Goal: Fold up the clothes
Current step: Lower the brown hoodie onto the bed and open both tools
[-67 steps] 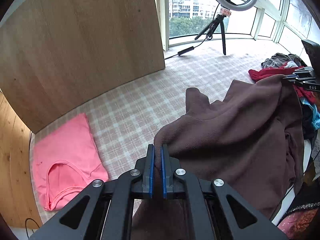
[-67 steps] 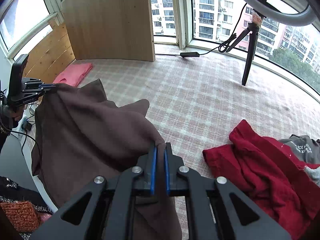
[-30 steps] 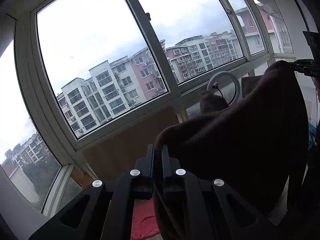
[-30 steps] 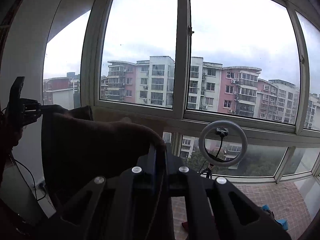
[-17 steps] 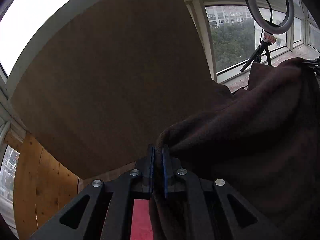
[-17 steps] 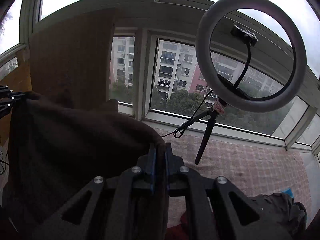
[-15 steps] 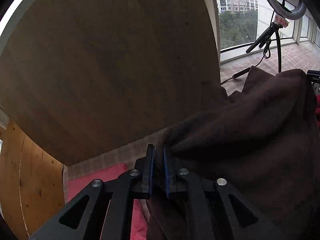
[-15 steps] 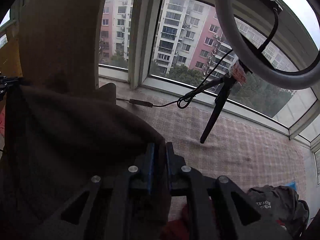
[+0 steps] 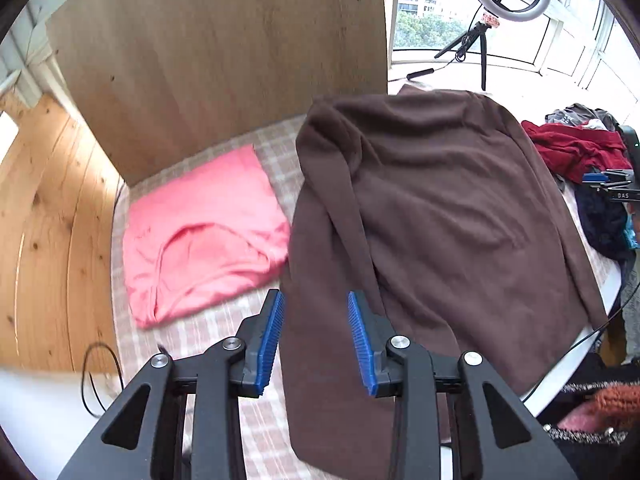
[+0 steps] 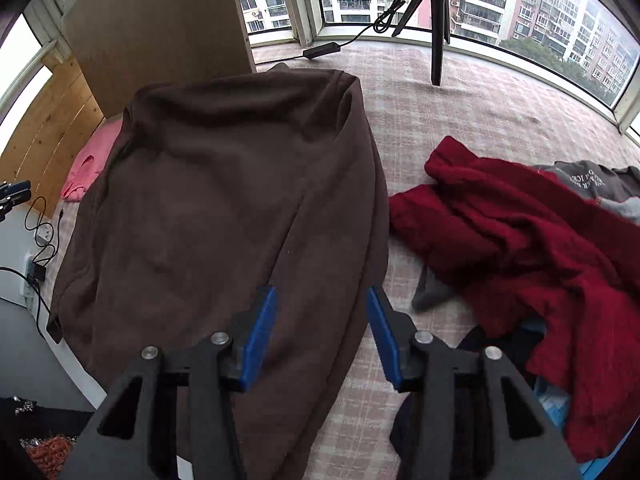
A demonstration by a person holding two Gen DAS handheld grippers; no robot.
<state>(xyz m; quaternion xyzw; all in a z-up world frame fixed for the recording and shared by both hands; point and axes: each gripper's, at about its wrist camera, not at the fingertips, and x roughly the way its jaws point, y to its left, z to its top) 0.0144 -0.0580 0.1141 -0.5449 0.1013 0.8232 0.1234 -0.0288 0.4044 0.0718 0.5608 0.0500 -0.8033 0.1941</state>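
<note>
Brown garment (image 9: 440, 208) lies spread on the checked bed cover (image 10: 460, 112), near hem hanging over the bed's front edge. It sits between the folded pink top (image 9: 200, 232) on one side and the red knit (image 10: 520, 240) heaped on the other.

Left gripper (image 9: 316, 336): jaws opening, blue ribbed pads clear of the cloth, brown edge loose in the gap. Right gripper (image 10: 322, 336): same, jaws opening, fabric below them, nothing pinched.

Handling, my read: thick matte fleece or brushed knit, soft and limp, no stiffness, moderate weight for its area. It drapes in broad rounded folds and should sag wherever it is unsupported. Nap looks grippy, so slip is unlikely; nothing fragile.

Where to grab: hem corners or side seams, pinching through both layers, one gripper per side. A long strip, likely a sleeve, lies diagonally across the left half; fold it in first.

Pink top looks thin and smooth. Red knit is coarser, ribbed and crumpled.
</note>
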